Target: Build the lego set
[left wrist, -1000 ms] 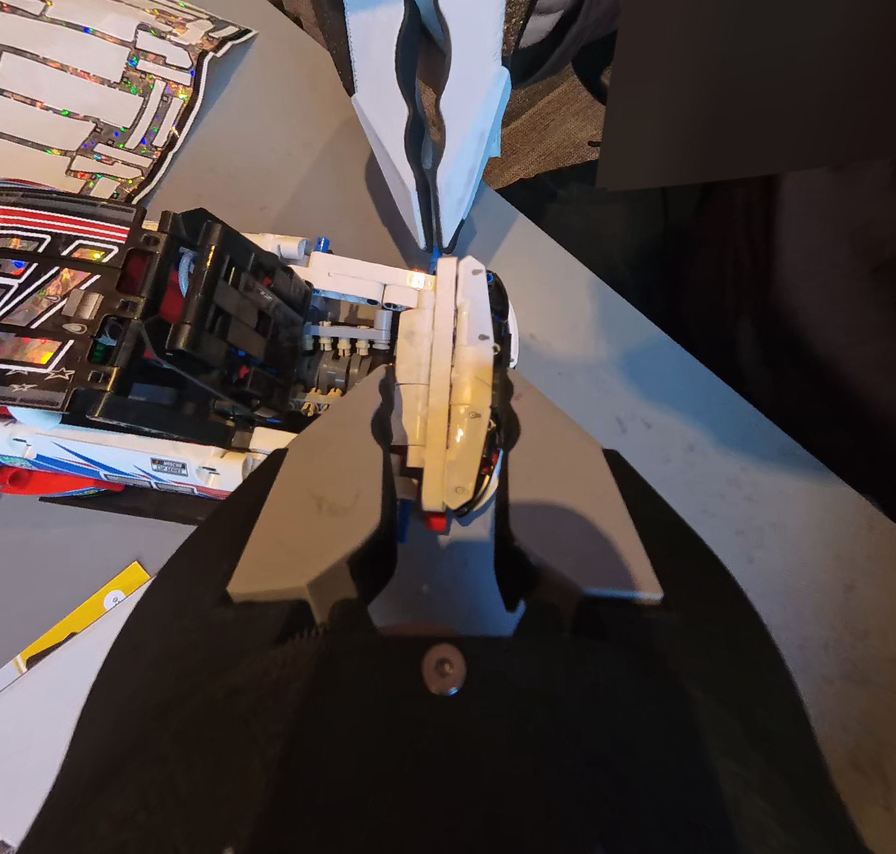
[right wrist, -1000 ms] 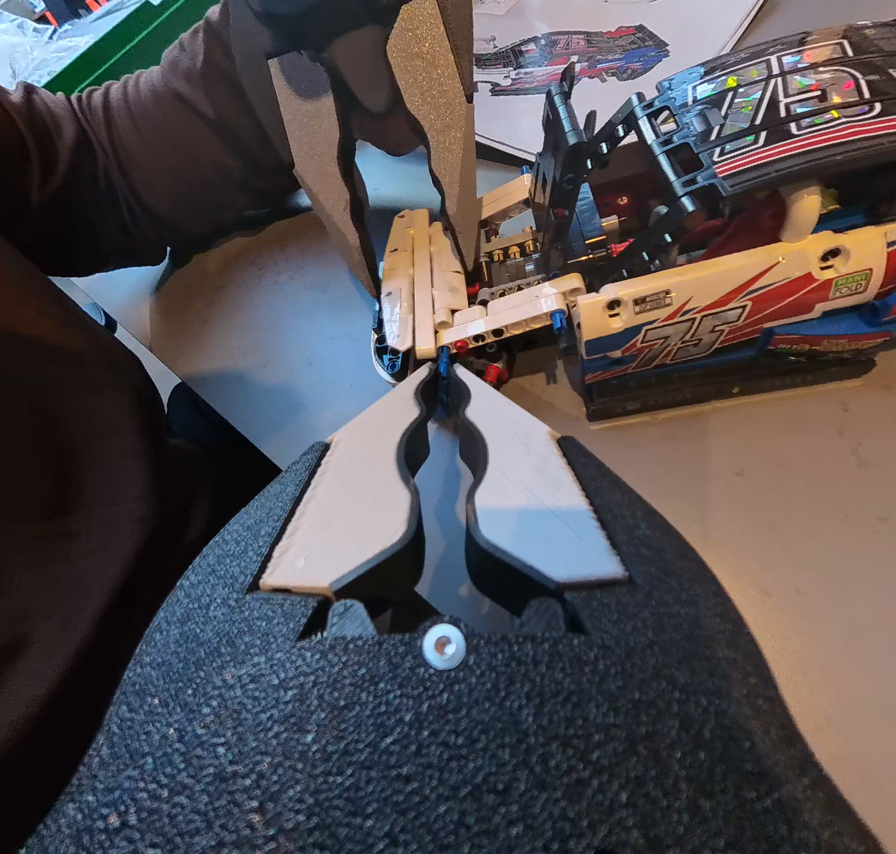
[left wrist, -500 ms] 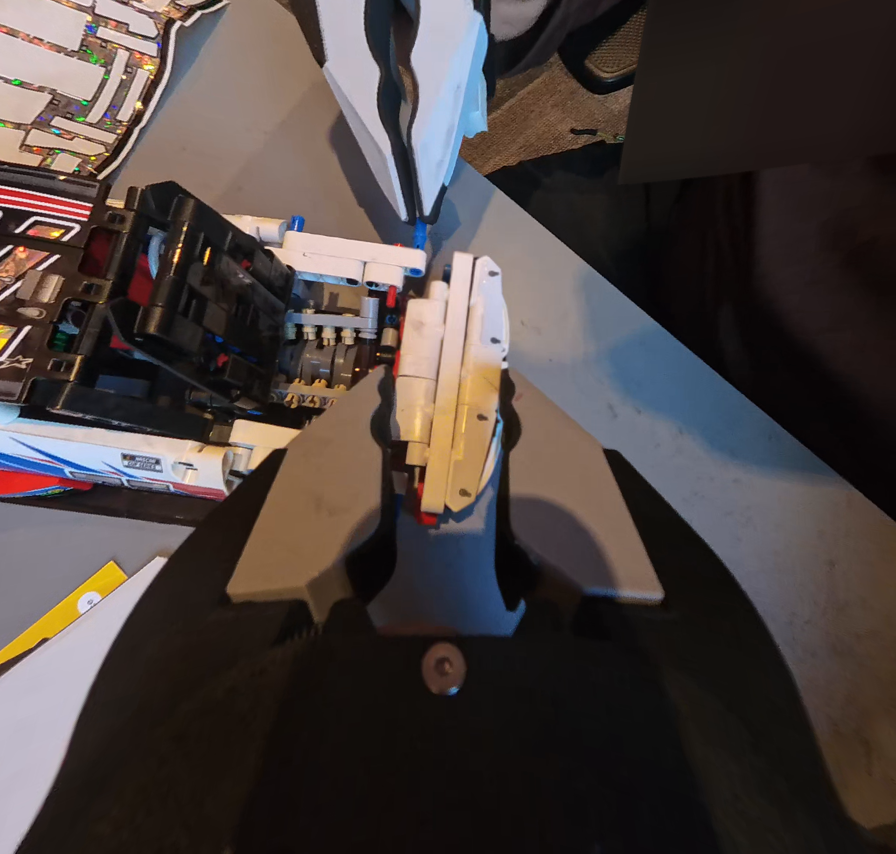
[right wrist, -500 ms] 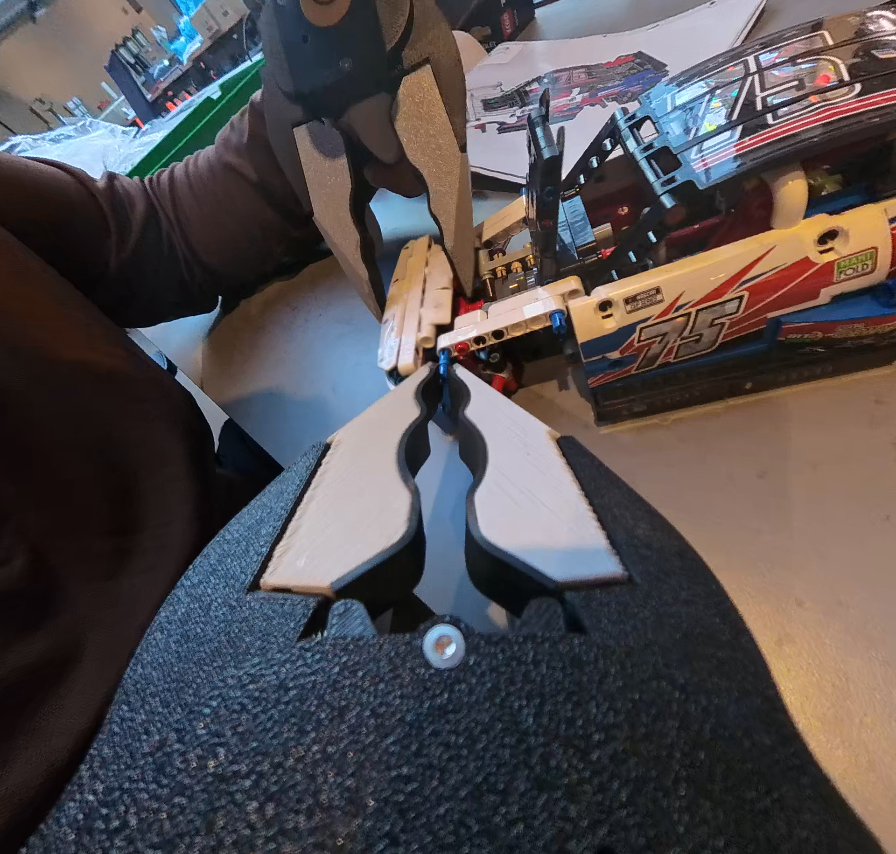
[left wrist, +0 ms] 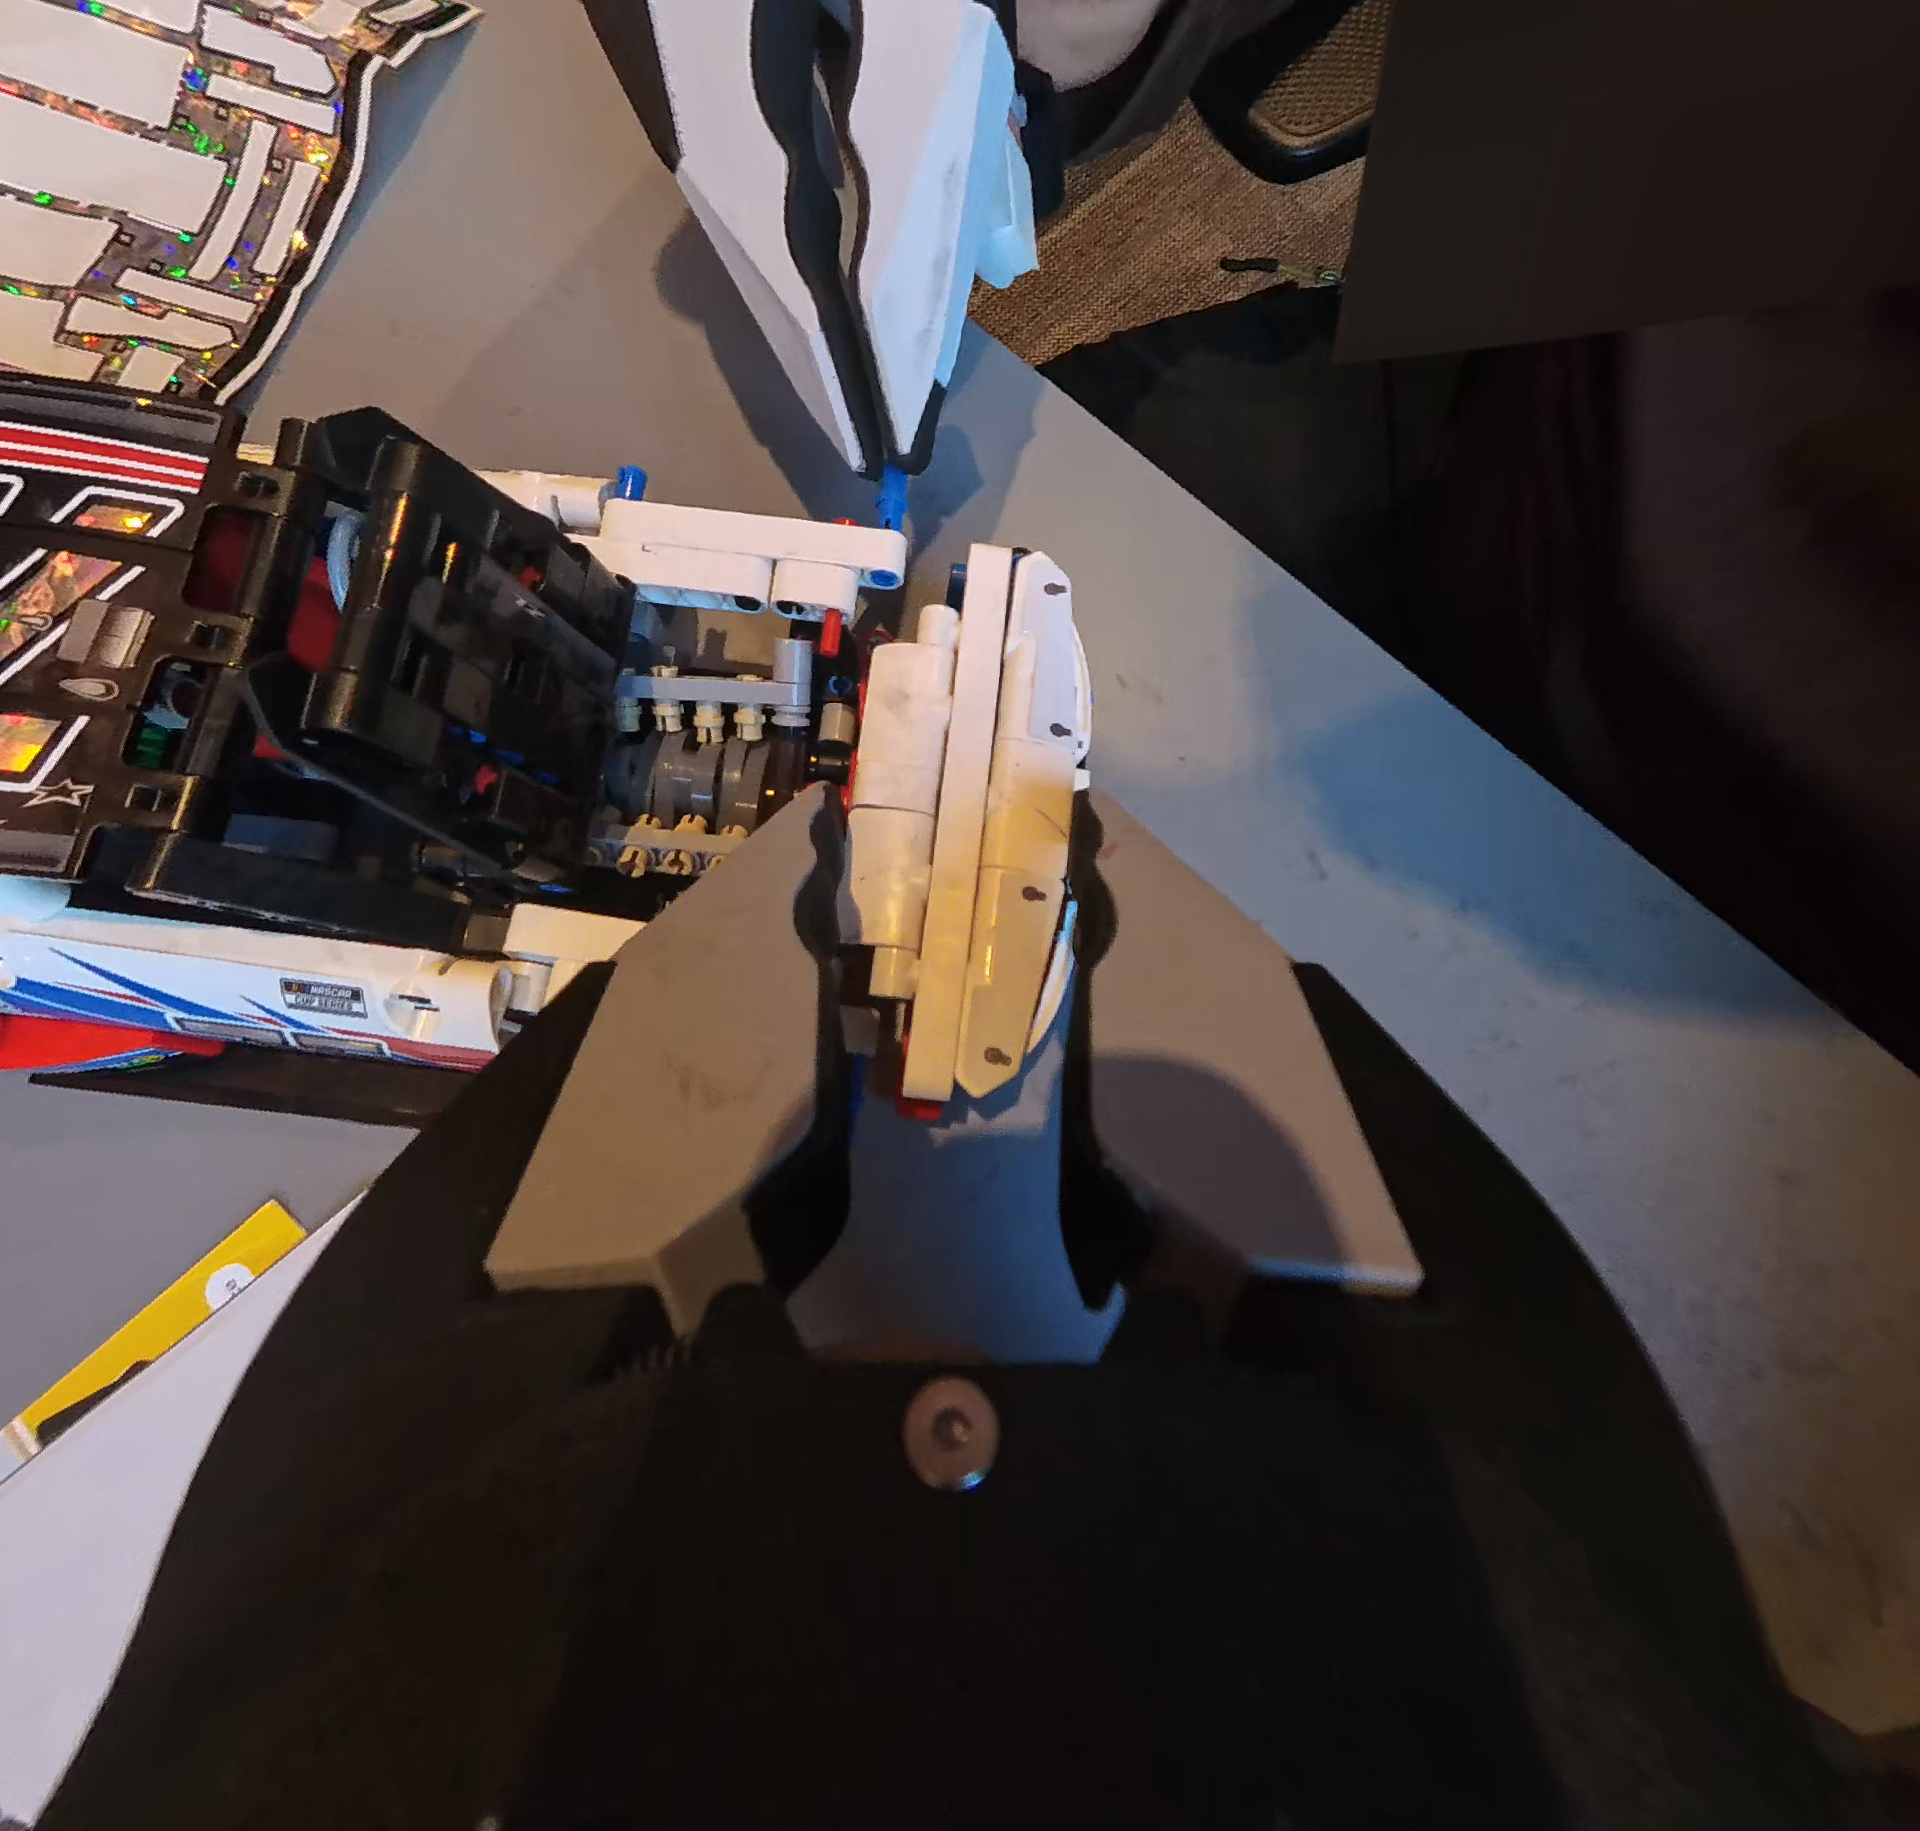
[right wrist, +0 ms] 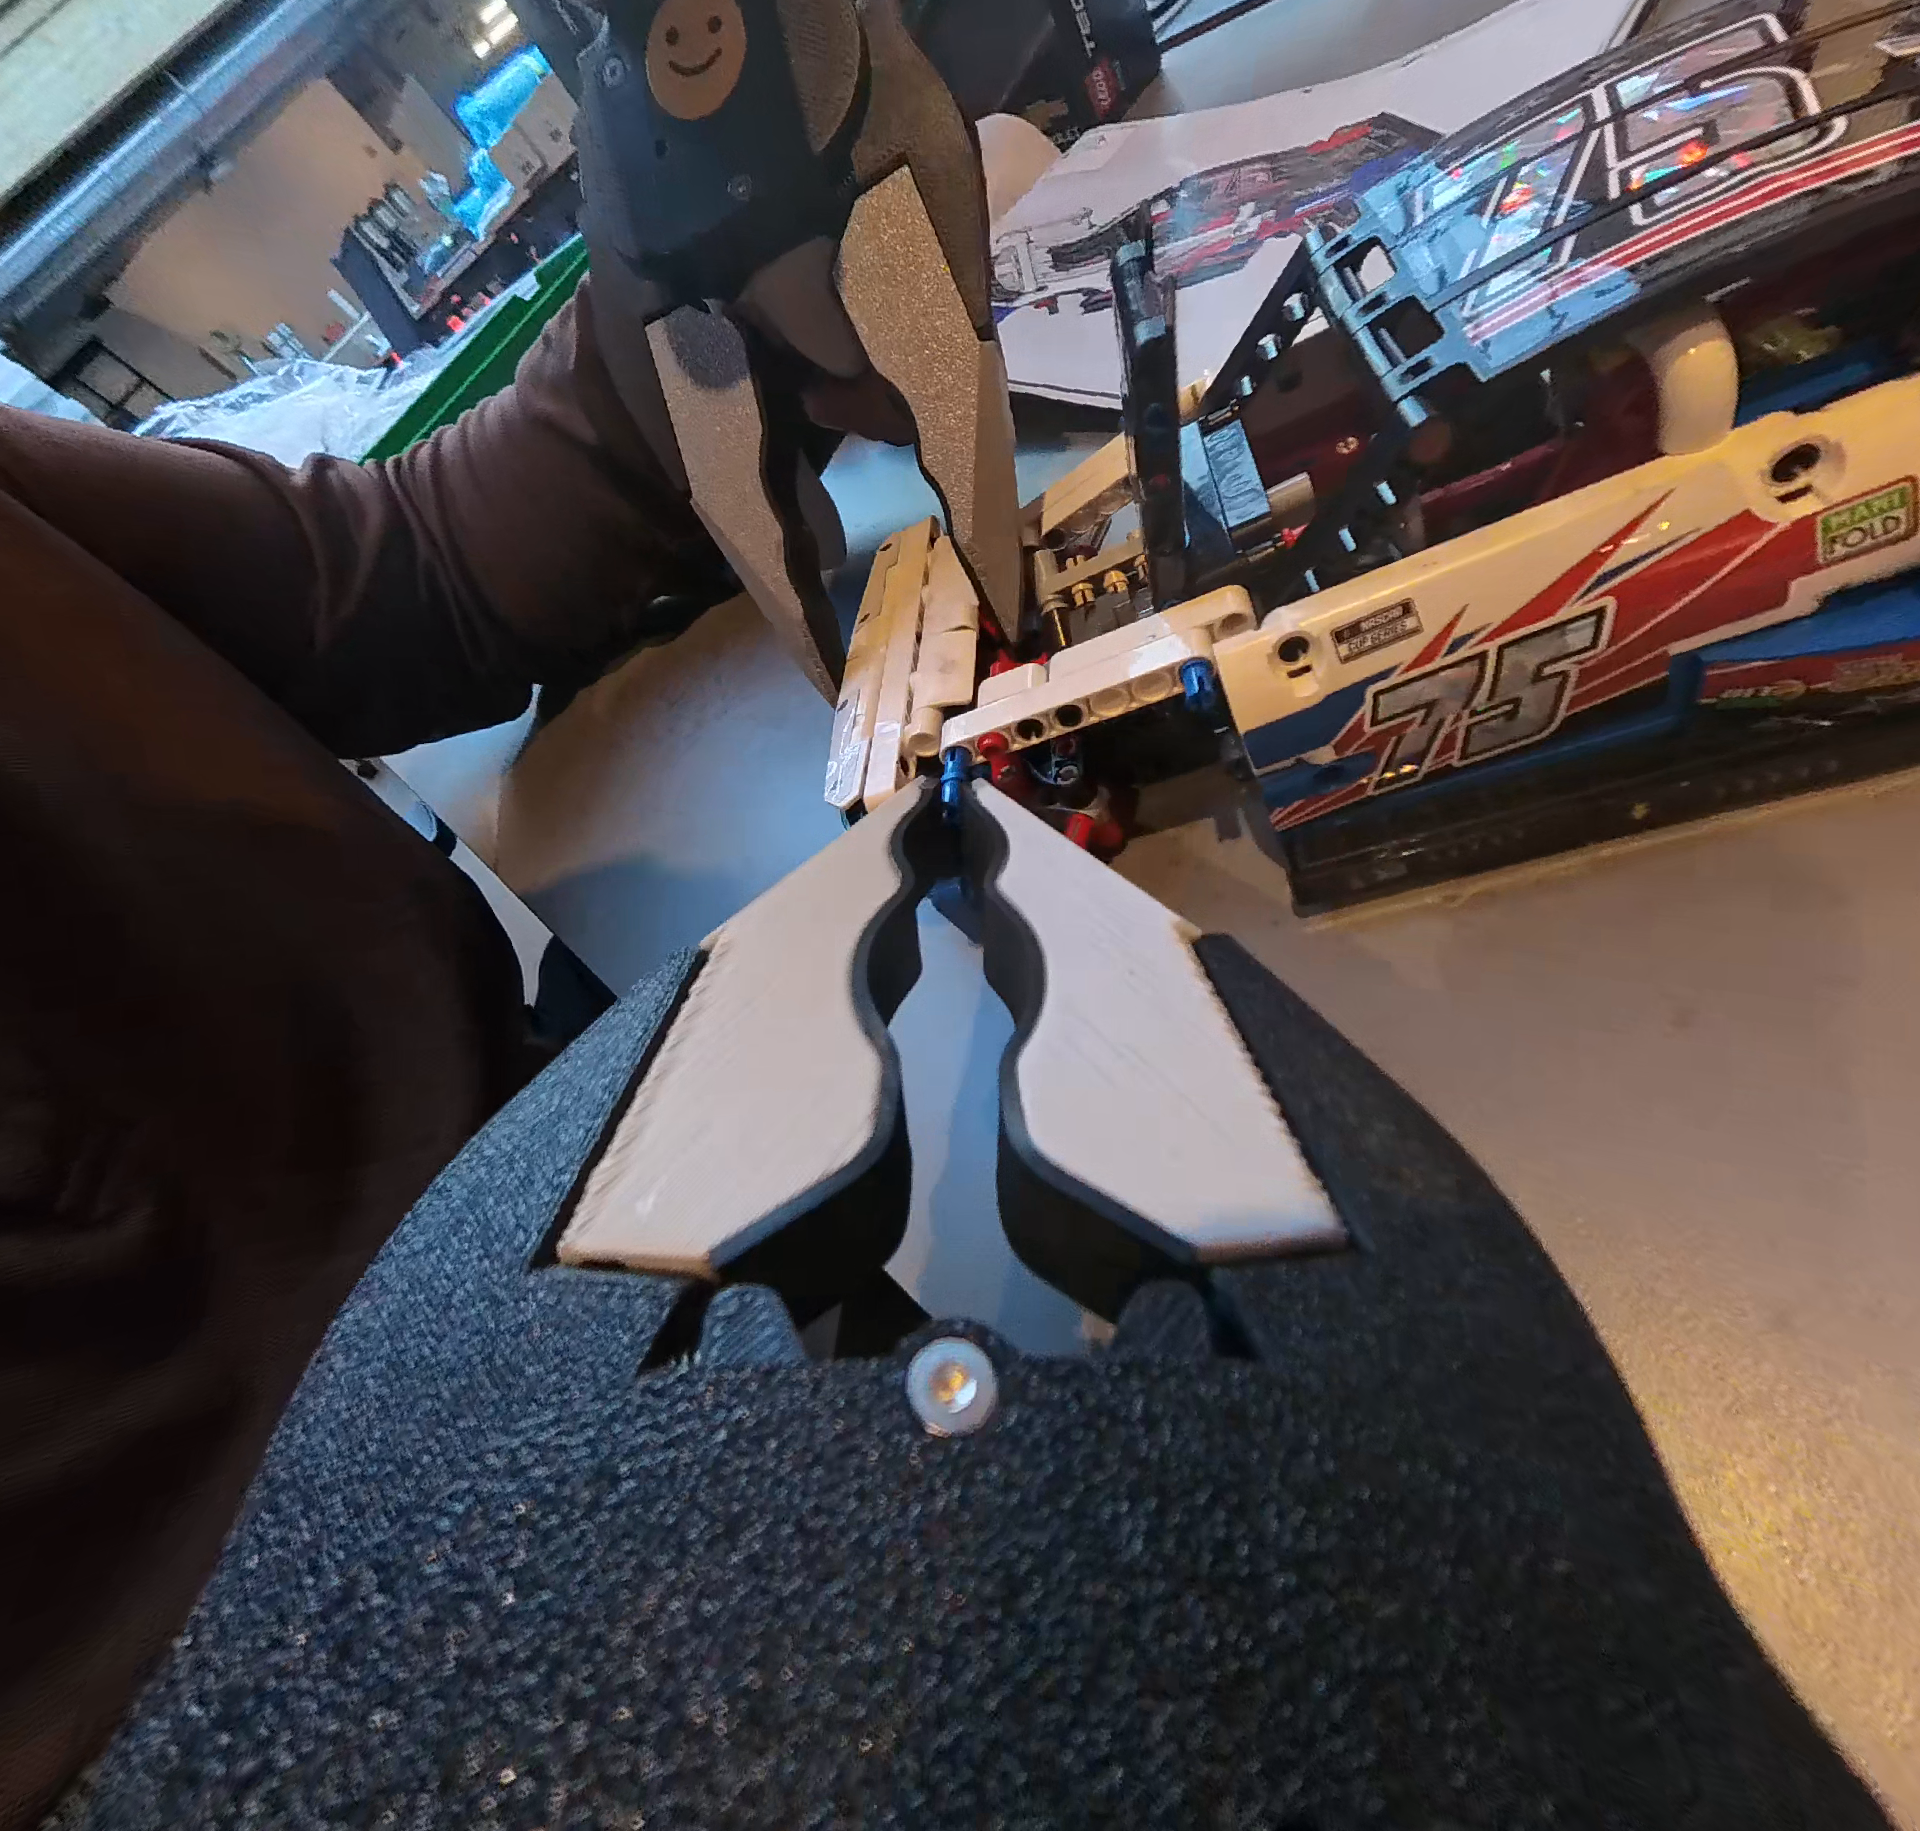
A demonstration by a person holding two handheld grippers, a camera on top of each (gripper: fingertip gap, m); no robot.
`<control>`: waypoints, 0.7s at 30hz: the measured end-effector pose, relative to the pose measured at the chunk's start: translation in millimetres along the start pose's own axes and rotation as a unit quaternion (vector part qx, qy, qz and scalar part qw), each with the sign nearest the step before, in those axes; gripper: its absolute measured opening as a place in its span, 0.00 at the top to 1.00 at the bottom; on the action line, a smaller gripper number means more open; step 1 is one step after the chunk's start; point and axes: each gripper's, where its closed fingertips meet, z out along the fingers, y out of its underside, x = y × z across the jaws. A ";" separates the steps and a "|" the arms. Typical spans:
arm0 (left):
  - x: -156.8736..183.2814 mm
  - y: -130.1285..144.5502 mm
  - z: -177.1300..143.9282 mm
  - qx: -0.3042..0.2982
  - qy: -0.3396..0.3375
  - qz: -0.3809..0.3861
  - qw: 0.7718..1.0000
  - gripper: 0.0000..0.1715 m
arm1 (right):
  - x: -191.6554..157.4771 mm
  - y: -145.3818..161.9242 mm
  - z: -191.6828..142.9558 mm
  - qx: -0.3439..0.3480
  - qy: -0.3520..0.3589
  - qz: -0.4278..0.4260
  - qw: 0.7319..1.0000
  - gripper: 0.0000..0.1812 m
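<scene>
A Lego race car (left wrist: 312,701) with white, red and blue sides lies on the grey table; it also shows in the right wrist view (right wrist: 1455,701). My left gripper (left wrist: 956,846) is shut on the white front panel assembly (left wrist: 977,805) at the car's open nose, beside the grey engine block (left wrist: 696,773). In the right wrist view the left gripper (right wrist: 914,649) comes down over that panel (right wrist: 894,659). My right gripper (right wrist: 951,799) is shut on a blue pin (right wrist: 953,773) at the end of the white beam (right wrist: 1101,680). The left wrist view shows it (left wrist: 888,462) on the pin (left wrist: 891,503).
A shiny sticker sheet (left wrist: 156,171) lies beyond the car. A yellow-edged paper (left wrist: 156,1303) lies at the near left. The table edge (left wrist: 1455,732) runs close on the right. An instruction booklet (right wrist: 1299,160) and a dark box (right wrist: 1039,15) lie behind the car. A sleeve (right wrist: 312,586) is at left. My right fingertips sit around 6 centimeters from my left ones.
The white front panel has come away from the end of the white beam, and a small gap now shows. Both grippers kept their grips. The right wrist view has tilted.
</scene>
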 end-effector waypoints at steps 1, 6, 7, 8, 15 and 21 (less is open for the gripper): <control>-0.1 -0.5 -1.0 0.002 0.001 0.000 1.000 0.76 | 0.0 -0.1 0.2 0.001 -0.002 0.001 1.000 0.98; -4.7 -6.5 -5.6 0.022 -0.006 -0.005 1.000 0.76 | -0.2 -0.3 0.2 0.000 0.001 -0.006 1.000 0.98; -4.2 -5.1 -3.9 0.016 -0.004 -0.005 1.000 0.76 | -0.3 -0.4 0.3 0.000 0.002 -0.007 1.000 0.98; -4.3 -3.3 -1.5 0.010 -0.004 -0.005 1.000 0.76 | -0.3 -0.2 0.5 0.000 0.001 -0.007 1.000 0.98; -8.5 -6.3 1.2 0.029 -0.006 -0.006 1.000 0.76 | -0.5 1.1 0.7 -0.002 -0.010 0.003 1.000 0.98; -8.7 -4.7 -1.2 0.052 -0.010 0.002 0.999 0.76 | -0.6 1.2 1.6 -0.010 -0.002 -0.023 1.000 0.98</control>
